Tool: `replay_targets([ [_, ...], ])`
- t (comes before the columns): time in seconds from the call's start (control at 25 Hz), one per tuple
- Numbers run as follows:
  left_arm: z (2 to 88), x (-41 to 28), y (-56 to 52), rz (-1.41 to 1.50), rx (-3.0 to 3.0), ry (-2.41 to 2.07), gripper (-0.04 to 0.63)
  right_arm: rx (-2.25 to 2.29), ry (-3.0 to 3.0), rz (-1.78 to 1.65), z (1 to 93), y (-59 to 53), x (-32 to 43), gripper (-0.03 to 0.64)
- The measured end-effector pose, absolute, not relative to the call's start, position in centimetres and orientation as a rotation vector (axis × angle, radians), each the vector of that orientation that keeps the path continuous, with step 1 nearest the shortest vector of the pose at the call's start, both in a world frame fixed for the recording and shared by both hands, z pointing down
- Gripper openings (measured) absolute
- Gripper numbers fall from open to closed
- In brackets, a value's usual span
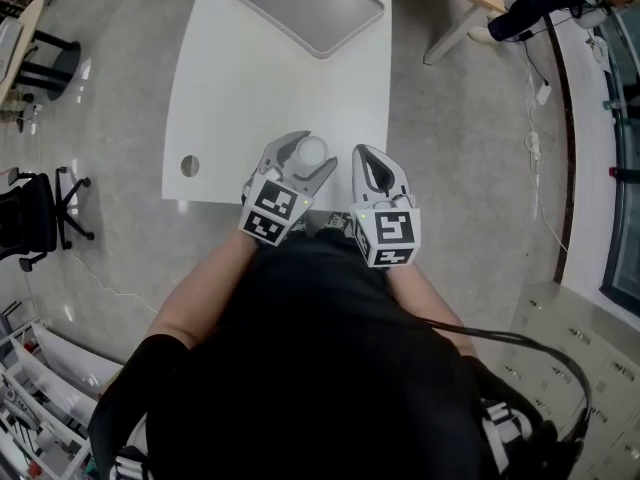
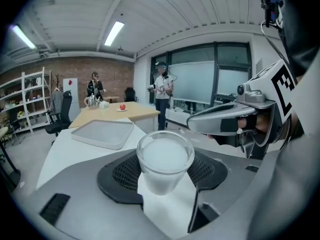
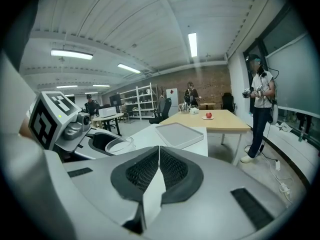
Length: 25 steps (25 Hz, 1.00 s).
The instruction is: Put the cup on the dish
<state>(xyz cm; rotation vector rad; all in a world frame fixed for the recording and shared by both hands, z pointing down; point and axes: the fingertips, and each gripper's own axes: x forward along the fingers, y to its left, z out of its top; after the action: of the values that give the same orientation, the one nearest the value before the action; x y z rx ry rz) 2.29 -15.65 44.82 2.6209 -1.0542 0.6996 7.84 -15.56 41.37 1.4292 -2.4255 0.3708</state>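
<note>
A clear cup (image 1: 312, 151) with a milky white inside sits between the jaws of my left gripper (image 1: 305, 155), which is shut on it over the near edge of the white table (image 1: 250, 98). In the left gripper view the black pads press on the sides of the cup (image 2: 165, 161). Whether the cup touches the table I cannot tell. The dish (image 1: 308, 8), a grey square tray, lies at the table's far end, also seen as the dish (image 2: 102, 133). My right gripper (image 1: 368, 158) is just right of the cup, shut and empty; its pads meet in my right gripper (image 3: 159, 156).
A round hole (image 1: 189, 165) is in the table's near left corner. A wooden table (image 3: 215, 119) with a red apple (image 3: 208, 116) stands beyond the dish. A person (image 3: 260, 109) stands to the right of it. Office chairs (image 1: 40, 213) are on the floor to the left.
</note>
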Motion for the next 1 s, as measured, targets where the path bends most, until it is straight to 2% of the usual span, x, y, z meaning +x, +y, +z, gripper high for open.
replay_targets([
  [0.44,39.5,5.0,-15.7,0.725,2.617,-1.071,0.273,1.446,-2.491,0.241,36.4,-16.0,11.2,0.014],
  [1.0,36.9,7.6,-16.1,0.738,2.593,-1.137,0.273,1.343,-2.570,0.253,35.9,-15.9,12.7,0.014],
])
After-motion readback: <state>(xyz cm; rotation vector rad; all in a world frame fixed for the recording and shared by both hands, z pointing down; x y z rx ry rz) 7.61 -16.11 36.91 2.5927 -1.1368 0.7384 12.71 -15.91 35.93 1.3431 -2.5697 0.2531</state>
